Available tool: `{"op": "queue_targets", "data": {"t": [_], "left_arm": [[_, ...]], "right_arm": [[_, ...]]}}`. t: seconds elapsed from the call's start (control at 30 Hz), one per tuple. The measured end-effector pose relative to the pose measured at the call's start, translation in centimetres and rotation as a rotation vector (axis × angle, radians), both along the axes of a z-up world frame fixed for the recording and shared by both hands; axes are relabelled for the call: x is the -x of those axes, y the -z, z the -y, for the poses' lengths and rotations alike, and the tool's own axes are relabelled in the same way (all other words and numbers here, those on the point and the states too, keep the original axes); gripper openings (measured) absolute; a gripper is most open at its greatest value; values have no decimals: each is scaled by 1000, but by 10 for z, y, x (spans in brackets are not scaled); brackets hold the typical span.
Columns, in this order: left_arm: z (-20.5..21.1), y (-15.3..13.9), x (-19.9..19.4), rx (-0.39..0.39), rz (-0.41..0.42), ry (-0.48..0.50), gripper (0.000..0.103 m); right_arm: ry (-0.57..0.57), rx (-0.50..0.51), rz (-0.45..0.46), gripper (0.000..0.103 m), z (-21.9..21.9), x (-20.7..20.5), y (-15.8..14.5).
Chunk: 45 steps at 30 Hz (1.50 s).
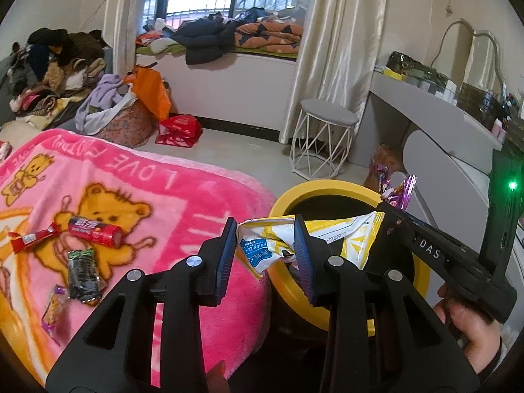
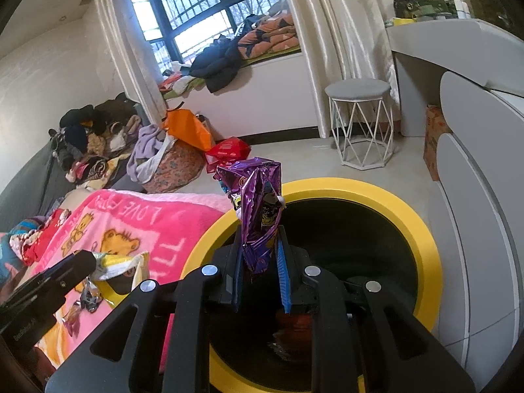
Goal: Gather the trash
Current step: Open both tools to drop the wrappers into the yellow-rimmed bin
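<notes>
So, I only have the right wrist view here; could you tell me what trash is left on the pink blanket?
Observer: Four pieces lie on the pink blanket: a red tube, a red bar wrapper, a black-and-green wrapper and a purple-and-orange packet.
Operator: Thanks. My right gripper holds the purple wrapper at the yellow bin. How is the left one gripping?
Observer: The left gripper is closed on the crumpled end of the yellow-and-white packet; the rest reaches over the bin's opening.

Both wrist views over bin (image 1: 347,188)
</notes>
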<state>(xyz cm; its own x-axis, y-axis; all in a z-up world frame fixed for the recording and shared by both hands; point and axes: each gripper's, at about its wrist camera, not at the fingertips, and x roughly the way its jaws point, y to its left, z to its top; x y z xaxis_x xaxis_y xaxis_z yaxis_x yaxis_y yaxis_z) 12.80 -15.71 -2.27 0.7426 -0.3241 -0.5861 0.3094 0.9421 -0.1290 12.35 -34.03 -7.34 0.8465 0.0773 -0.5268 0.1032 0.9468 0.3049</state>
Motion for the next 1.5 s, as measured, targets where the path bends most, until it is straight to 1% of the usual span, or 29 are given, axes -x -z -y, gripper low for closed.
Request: {"op": "queue_targets", "data": {"t": [0.5,0.77,1.07,1.17,1.33,1.37,1.4,1.43,1.47,1.5], "left_arm": [[35,14,-12,-70,2,70,28],[50,23,-20,-100,-15,99,28],[60,36,-27,-104,-48,124,29],[64,38,-29,-118,-52,131,29],[67,39,-33,-115,-62,141,29],[66,39,-33,-105,-61,143,33],[65,38,-33,-93,-59,141,37],[63,38,-34,-84,-56,137,50],[60,36,-33,-74,-46,126,63],[57,35,-32,-66,-40,119,68]], "right_arm": [[71,-30,-35,17,27,-3,11],[91,-37,-67,17,37,-7,19],[112,-51,-97,17,44,-8,27],[118,-53,-98,18,45,-8,28],[131,-58,-100,18,47,-8,28],[135,-60,-101,18,47,-9,28],[145,-63,-102,24,49,-9,29],[151,-66,-102,32,50,-9,30],[156,-72,-103,34,51,-8,31],[161,-76,-105,36,52,-8,31]]}}
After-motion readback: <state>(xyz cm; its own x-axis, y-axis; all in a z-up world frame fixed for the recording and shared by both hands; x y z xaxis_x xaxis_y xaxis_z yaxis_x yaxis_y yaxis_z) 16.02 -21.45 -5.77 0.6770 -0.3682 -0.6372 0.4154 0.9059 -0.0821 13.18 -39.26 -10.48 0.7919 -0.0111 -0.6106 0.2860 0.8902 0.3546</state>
